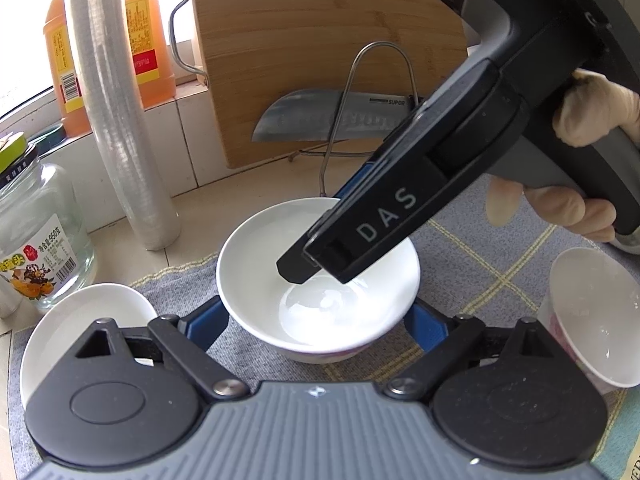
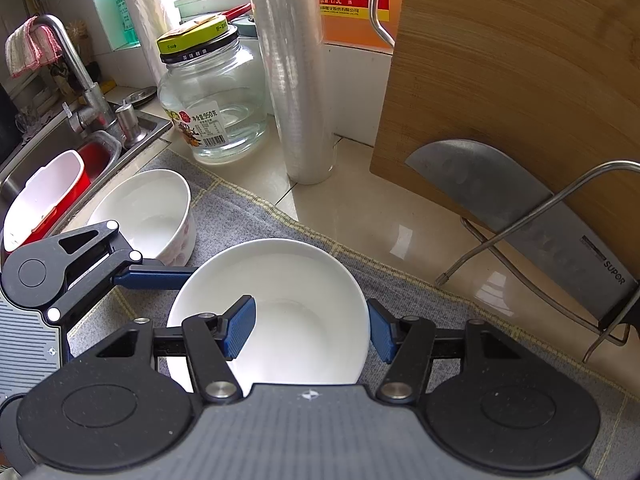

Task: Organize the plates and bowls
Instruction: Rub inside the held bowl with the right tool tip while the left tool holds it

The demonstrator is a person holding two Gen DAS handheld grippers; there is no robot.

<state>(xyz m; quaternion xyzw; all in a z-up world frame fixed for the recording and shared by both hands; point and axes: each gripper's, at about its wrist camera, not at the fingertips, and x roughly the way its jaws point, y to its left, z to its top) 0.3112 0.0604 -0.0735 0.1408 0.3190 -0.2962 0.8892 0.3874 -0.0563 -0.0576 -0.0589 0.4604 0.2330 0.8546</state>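
Note:
A white bowl (image 1: 320,276) (image 2: 280,312) stands on the grey checked mat (image 1: 480,248). My left gripper (image 1: 316,320) is open, its blue fingers on either side of the bowl's base. My right gripper (image 2: 310,330) is open over the same bowl: one blue finger (image 2: 240,328) is inside it, the other (image 2: 380,336) is outside the rim. It shows from the side in the left wrist view (image 1: 304,272). A second white bowl with a pink pattern (image 2: 152,212) (image 1: 80,320) stands to the left. A third white bowl (image 1: 592,316) lies tilted at the right.
A glass jar (image 2: 212,96) and a roll of cling film (image 2: 296,72) stand behind the mat. A wooden cutting board (image 2: 512,80) with a cleaver (image 2: 520,216) leans in a wire rack. A sink (image 2: 48,152) with a red-and-white tub is at the left.

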